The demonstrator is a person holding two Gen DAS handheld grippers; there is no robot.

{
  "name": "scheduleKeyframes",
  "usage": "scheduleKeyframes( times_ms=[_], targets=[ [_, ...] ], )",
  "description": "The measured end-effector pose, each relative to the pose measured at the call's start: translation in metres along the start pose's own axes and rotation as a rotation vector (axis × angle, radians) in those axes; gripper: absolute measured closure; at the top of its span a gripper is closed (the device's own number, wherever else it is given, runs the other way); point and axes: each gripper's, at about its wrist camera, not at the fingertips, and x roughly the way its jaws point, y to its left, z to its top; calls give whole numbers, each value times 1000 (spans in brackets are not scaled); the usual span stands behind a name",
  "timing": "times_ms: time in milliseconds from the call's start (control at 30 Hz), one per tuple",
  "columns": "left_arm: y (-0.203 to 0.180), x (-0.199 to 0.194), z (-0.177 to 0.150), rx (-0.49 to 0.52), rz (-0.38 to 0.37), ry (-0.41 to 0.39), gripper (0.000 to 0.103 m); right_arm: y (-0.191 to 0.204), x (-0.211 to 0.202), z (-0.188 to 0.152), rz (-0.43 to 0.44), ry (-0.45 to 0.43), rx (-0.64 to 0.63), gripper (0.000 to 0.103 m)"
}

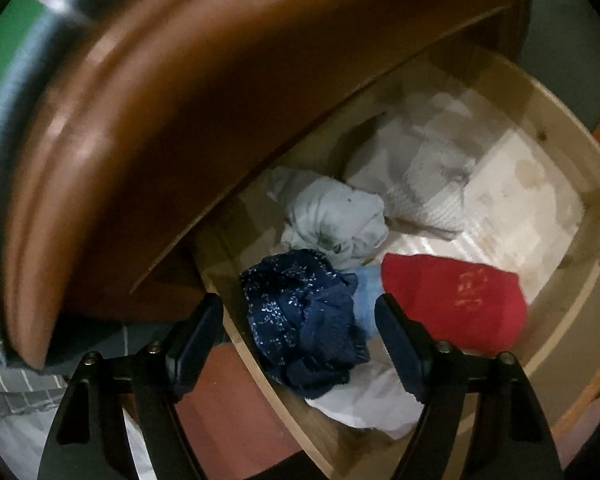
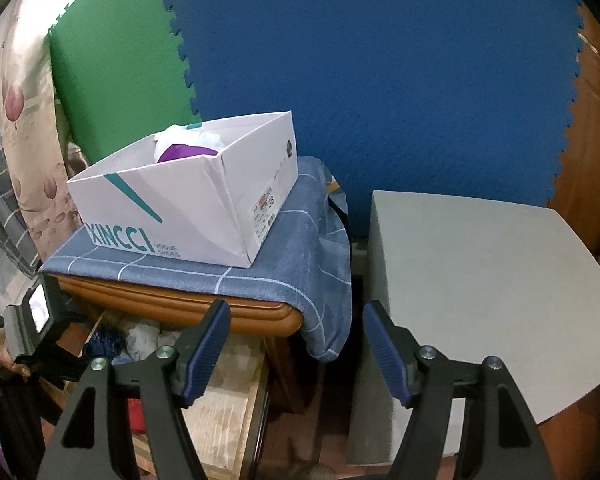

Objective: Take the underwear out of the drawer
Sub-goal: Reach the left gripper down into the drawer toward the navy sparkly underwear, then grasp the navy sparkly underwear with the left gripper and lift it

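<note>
The pale wooden drawer (image 1: 572, 300) stands pulled out below the brown cabinet top (image 1: 148, 128). A crumpled navy speckled underwear piece (image 1: 304, 320) lies at its near left corner, between the fingers of my open left gripper (image 1: 299, 308); the pads do not press it. Beside it lie a red garment (image 1: 456, 304), a pale bundle (image 1: 336, 220) and white cloth (image 1: 420, 172). My right gripper (image 2: 296, 312) hangs open and empty in front of the cabinet, above the drawer (image 2: 224, 400).
A white shoe box (image 2: 188, 200) holding purple and white cloth sits on a blue checked cloth (image 2: 292, 264) over the cabinet. A grey block (image 2: 480, 280) stands to the right. Blue and green foam mats (image 2: 380, 80) back the scene. A hand (image 2: 4, 356) shows at the left.
</note>
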Motion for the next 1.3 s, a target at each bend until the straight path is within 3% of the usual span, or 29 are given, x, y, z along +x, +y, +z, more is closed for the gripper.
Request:
scheduleKeyframes(
  times_ms=[367,433,500,600,767,1300],
  targets=[
    [-19,26,5,121,50,28,29,2,2,0,0,12,-10,32],
    [-25,29,5,147,24,51,36,1,3,0,-1,14,-8,32],
    [-28,30,6,161,8,53,59,2,4,0,-1,19,-9,32],
    [-23,28,9,126,-34,59,78,3,4,0,-3,19,-13,32],
    [-20,14,7,88,-62,48,88,2,3,0,0,19,-3,32],
    [-3,-119,-13,-165,-237,-212,89,-1,4,-1,4,13,8,32]
  ],
)
